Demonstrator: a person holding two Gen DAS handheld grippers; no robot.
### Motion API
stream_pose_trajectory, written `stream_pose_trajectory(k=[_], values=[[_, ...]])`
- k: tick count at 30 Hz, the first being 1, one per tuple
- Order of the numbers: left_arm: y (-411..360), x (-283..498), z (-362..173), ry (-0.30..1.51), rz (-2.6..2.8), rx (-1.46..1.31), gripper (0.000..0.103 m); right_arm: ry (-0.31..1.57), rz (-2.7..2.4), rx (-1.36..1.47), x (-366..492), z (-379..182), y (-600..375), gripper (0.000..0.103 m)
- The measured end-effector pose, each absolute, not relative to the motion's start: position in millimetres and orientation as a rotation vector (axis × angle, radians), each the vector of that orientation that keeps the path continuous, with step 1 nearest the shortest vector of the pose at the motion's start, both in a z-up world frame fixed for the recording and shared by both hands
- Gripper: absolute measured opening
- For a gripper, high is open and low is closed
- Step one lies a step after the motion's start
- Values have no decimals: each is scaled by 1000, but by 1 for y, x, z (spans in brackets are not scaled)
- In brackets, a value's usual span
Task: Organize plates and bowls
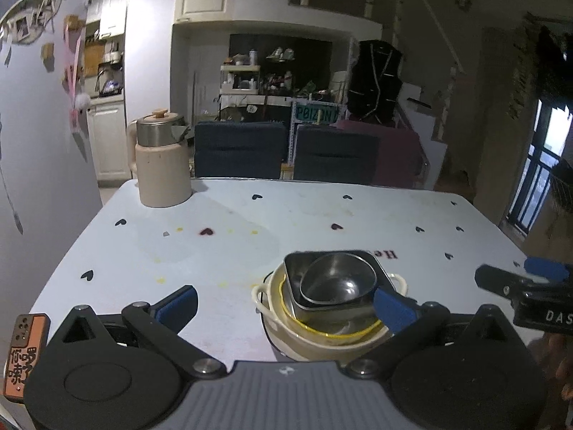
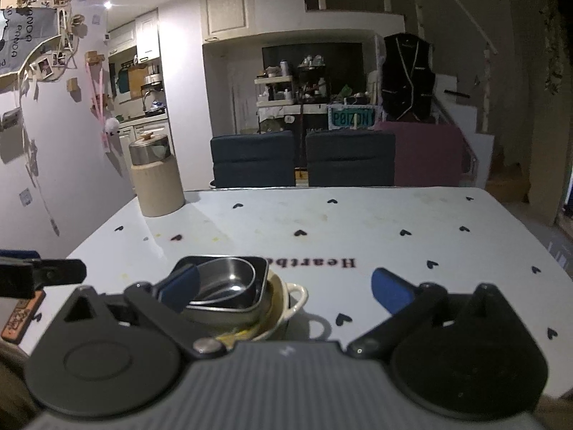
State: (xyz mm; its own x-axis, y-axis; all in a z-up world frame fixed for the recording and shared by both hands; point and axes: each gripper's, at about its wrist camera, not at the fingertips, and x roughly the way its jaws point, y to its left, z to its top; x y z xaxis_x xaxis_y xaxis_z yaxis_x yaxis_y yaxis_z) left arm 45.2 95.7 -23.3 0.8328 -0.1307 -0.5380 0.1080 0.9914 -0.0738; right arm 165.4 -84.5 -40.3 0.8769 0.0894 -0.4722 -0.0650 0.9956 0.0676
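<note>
On the pale table (image 1: 222, 215) with its little dark hearts, the dishes are sitting nested in one pile: a round steel bowl (image 1: 336, 281) lying inside a square steel dish (image 1: 372, 263), and that dish resting tilted in a cream bowl with small handles (image 1: 266, 295), a yellow line running round its inside. Something darker may be lying under the cream bowl — the light is too poor to say.

The left gripper (image 1: 284, 306) is hanging just this side of the pile with its jaws spread wide and nothing between them but bare cloth and the near side of the cream bowl; its right blue pad (image 1: 390, 308) is showing in front of the pile's edge, whether touching I cannot tell. The right gripper (image 2: 284, 288) is hovering likewise, jaws wide apart and gripping nothing, with the pile (image 2: 229, 286) sitting behind its left pad (image 2: 181, 286) and the cream bowl's handle (image 2: 297, 295) poking out to the right.

Each gripper is showing at the edge of the other's view, so the two are sitting near one another, either side of the pile. A beige kettle with a steel top (image 1: 161, 163) is standing at the far left corner of the table, well apart from the dishes, and an orange phone case (image 1: 25, 354) is lying at the near left edge. Two dark chairs (image 2: 304, 159) are standing beyond the far side.
</note>
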Motion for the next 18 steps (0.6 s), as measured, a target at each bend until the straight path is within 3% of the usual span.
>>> stream_pose_trajectory(k=[18], values=[[88, 3, -49, 535, -90, 38, 103, 458, 37, -16, 120, -57, -85, 103]])
